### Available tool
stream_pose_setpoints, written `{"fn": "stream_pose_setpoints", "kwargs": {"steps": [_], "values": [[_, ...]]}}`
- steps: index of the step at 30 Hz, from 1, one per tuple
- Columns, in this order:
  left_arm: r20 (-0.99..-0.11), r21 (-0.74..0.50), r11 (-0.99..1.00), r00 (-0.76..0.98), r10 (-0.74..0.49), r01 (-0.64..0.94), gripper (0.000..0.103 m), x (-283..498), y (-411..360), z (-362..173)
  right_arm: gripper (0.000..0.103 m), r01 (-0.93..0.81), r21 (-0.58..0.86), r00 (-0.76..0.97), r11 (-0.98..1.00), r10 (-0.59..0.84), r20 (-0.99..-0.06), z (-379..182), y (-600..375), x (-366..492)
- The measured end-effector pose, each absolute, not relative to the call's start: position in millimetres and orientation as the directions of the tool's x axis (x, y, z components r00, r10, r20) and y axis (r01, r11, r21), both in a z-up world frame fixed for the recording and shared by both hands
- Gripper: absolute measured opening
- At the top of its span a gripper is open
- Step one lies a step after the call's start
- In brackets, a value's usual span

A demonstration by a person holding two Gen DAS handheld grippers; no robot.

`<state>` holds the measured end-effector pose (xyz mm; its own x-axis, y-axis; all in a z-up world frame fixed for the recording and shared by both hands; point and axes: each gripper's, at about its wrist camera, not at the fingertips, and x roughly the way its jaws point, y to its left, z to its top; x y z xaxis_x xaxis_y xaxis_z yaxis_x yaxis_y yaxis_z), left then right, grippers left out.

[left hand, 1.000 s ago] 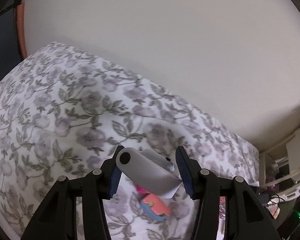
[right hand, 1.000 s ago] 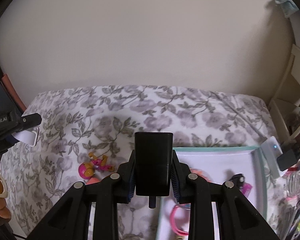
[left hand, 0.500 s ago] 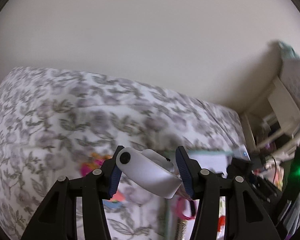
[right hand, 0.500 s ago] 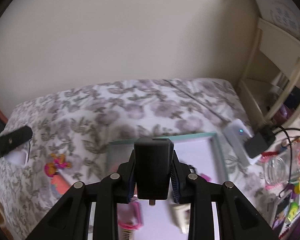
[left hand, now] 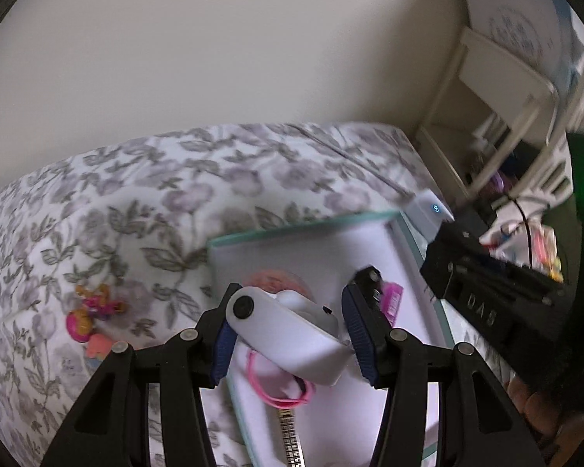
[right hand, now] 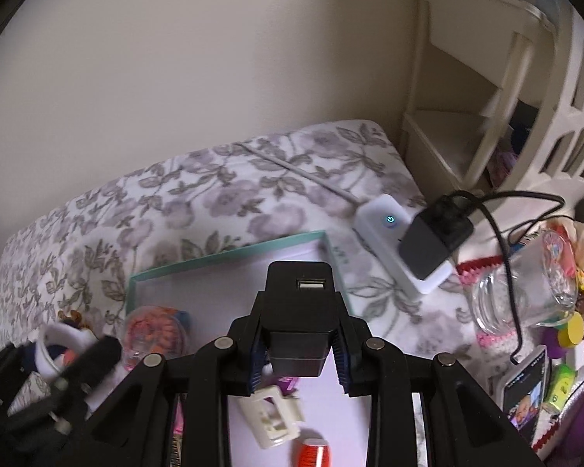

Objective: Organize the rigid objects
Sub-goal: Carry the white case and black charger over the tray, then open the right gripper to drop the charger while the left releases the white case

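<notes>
My left gripper (left hand: 288,323) is shut on a white device with a black round dot (left hand: 292,334) and hangs over the near left part of a teal-rimmed white tray (left hand: 303,229). My right gripper (right hand: 299,346) is shut on a black USB charger block (right hand: 298,311) above the same tray (right hand: 229,257). The tray holds a pink hair tie (left hand: 280,397), a round clear case with orange contents (right hand: 155,330), a white claw clip (right hand: 270,416) and a red cap (right hand: 315,453). The right gripper's black body (left hand: 486,303) shows at the right in the left wrist view. The left one shows blurred at the right wrist view's lower left.
The tray lies on a flowered bedspread (left hand: 136,202), with a pink and yellow toy figure (left hand: 89,311) to its left. To the right are a white power strip (right hand: 381,233) with a black adapter (right hand: 436,241), a glass jar (right hand: 525,292), a phone (right hand: 525,389) and a cream shelf (right hand: 467,116).
Both grippers have swept to the right across the bed and now hang over the tray, each rolled somewhat. Each keeps its hold on the same object.
</notes>
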<state>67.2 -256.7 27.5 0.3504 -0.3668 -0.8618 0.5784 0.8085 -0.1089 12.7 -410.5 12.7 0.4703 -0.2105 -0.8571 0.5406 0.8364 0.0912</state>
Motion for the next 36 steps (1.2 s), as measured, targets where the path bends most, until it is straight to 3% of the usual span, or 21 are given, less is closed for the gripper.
{"fn": "stream_pose_setpoints", "kwargs": {"steps": [16,36], "values": [[-0.910,-0.040,0.740,0.282,-0.305,0.672,0.054,35.1,-294.4,-12.2,0.031,0.540,0.081,0.344,0.838,-0.132,-0.930,-36.5,-420.1,14.6],[-0.943,-0.014,0.739,0.236,-0.233,0.674,0.054,31.8,-301.6,-47.4,0.031,0.517,0.058,0.273,0.854,-0.100,-0.957,-59.2,-416.7,18.0]]}}
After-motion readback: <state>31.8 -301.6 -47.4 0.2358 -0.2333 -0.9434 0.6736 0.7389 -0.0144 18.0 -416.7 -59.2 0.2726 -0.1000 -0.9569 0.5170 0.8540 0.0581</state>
